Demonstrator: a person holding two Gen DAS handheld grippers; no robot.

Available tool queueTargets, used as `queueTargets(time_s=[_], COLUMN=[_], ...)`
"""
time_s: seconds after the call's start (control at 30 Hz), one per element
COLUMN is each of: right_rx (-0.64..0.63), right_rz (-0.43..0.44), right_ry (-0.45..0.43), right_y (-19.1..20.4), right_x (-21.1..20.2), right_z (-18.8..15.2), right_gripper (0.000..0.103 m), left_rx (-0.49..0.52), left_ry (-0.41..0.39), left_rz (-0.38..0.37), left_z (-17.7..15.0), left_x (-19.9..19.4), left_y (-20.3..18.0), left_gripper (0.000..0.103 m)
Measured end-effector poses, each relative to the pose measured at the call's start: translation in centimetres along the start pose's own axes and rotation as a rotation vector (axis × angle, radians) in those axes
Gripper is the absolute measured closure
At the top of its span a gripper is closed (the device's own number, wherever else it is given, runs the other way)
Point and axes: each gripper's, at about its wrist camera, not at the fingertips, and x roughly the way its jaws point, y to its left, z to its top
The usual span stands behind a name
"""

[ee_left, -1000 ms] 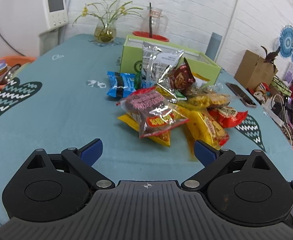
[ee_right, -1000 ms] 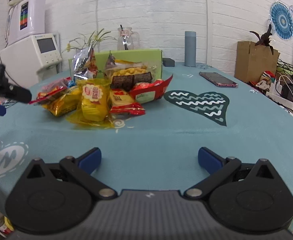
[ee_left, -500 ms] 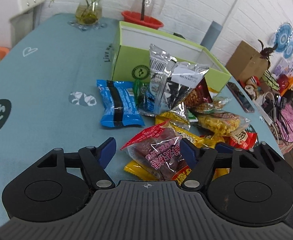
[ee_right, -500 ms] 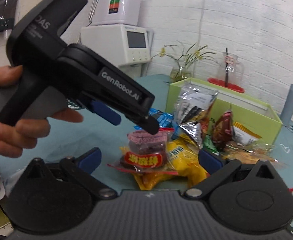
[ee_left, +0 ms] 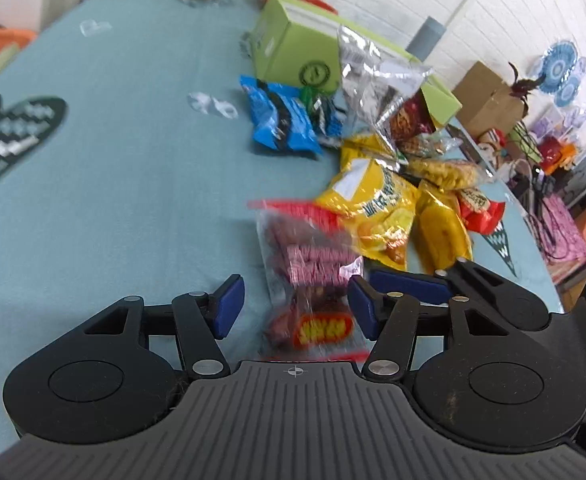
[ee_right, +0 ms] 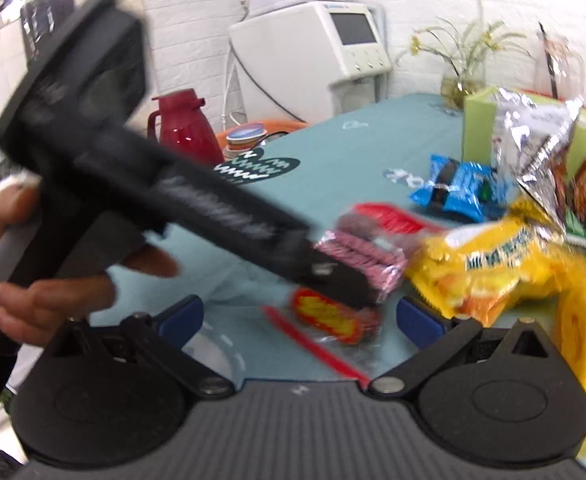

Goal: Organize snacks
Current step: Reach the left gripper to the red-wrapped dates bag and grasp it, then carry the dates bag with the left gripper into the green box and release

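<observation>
A clear packet of pink and brown sweets with a red top [ee_left: 313, 276] lies on the teal cloth between the open fingers of my left gripper [ee_left: 293, 306]. In the right wrist view the same packet [ee_right: 357, 256] lies between my open right gripper's [ee_right: 299, 320] fingers, with the left gripper's body [ee_right: 221, 208] over it. A pile of snacks sits beyond: a yellow bag [ee_left: 377, 208], a blue packet [ee_left: 281, 120], a silver bag [ee_left: 373, 76]. A green box [ee_left: 297, 48] stands behind them.
A vase of flowers [ee_right: 463, 80] and a glass jug [ee_right: 559, 64] stand at the table's far end. A red flask [ee_right: 185, 128] and a white machine [ee_right: 313, 48] are off the table's left side. A cardboard box [ee_left: 489, 100] sits to the right.
Both grippers have moved in on the sweets packet from opposite sides. The packet has shifted away from the pile toward me. The left fingers have spread a little wider.
</observation>
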Motion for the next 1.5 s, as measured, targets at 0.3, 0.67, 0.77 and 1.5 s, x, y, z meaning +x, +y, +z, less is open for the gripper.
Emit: queueTargets(time_s=[0.3,0.67,0.77,1.5], right_rx=[0.108,0.053,0.038,0.028], right_rz=[-0.061,-0.058,-0.085,-0.106], right_ry=[0.020,0.058,0.064,-0.073], right_y=[0.5,1.6,1.1,0.1], right_x=[-0.1,1.7,1.4,-2.4], right_z=[0.0,-0.1,-0.2,1.2], right_gripper=[0.001,0.004,0.004,0.031], left_rx=[0.092,0.048,0.057,0.028], left_ry=[-0.028,0.082,0.089,-0.005], left_rz=[0.062,-0.144,-0.173,-0.122], left_z=[1.7,-0.1,-0.8,0.9], left_x=[-0.4,0.7,0.3,-1.4], left_y=[0.1,0.3,-0.6,-2.6], left_gripper=[0.040,0.057,0.057,0.093])
